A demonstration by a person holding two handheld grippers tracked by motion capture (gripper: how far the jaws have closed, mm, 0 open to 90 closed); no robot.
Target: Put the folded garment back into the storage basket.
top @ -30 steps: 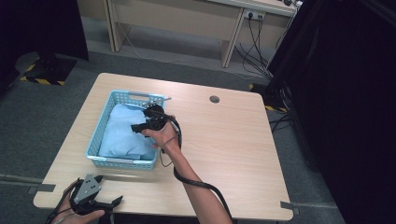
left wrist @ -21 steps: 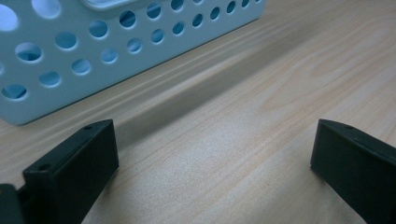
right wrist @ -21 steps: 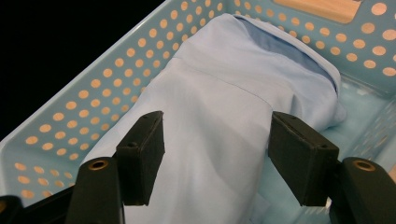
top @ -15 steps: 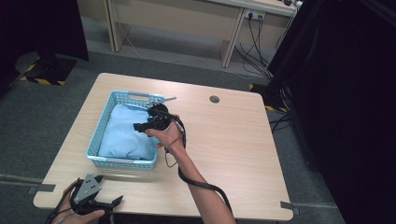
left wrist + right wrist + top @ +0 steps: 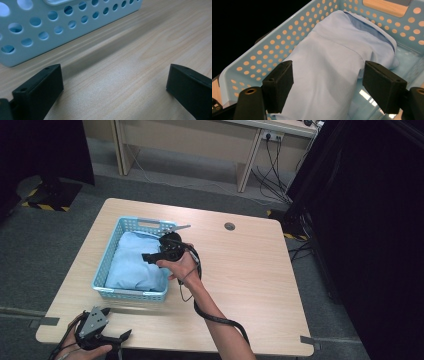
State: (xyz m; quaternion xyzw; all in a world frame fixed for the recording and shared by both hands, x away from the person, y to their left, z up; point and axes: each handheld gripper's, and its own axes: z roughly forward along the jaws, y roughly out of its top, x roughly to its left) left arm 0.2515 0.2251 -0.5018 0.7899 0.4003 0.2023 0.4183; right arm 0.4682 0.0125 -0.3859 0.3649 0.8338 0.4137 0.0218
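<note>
I had the right tool (image 5: 150, 256) hanging over the light-blue basket (image 5: 131, 293), jaws spread and with nothing between the pads; they had just been opening wider. In the right gripper view those pads (image 5: 279, 85) stood to either side of the folded pale-blue garment (image 5: 329, 72), above it and not pressing on it. The garment lay inside the basket, filling most of its floor, with a collar or hem edge turned toward the far handle end and a bare strip of basket floor showing along one side.

I judged the cloth light and limp: it would sag and unfold if lifted by one corner, and a thin single layer could slip out of smooth pads. The best hold seemed the thick folded ridge running along the middle of the bundle, where several layers stack up, so the jaws could bite a fat pleat instead of skimming the top sheet. It isn't fragile, so a firm pinch would do no harm. The basket itself looked light enough to shift or lift with the cloth if the fabric snagged on its perforated wall.

My left tool (image 5: 105, 340) rested at the near edge of the bench (image 5: 260, 285), just short of the basket's near wall (image 5: 30, 32), jaws spread wide and empty over bare wood
</note>
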